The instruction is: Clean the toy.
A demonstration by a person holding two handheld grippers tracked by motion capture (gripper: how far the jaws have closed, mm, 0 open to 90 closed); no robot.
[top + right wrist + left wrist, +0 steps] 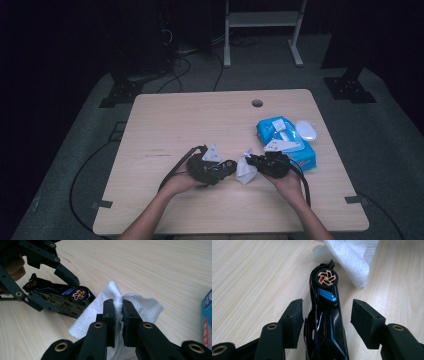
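Wipe [140, 307] lower half hidden behind clamped right tool [119, 315].

The toy car [325, 315] is glossy black plastic with shiny blue stripes. The wet wipe [140, 307] looks like soft, matt white fibre cloth with a fine embossed weave. The table [190, 120] is pale wood-grain laminate, smooth. The wipes packet [305, 157] has a shiny blue wrapper.

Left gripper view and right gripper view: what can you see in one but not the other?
Left gripper view: the left gripper's own jaws standing apart around the toy car, pads clear of it. Right gripper view: the right gripper pinching the white wipe, and the blue wipe pack's edge. Both share the car, the wipe and the wooden table.
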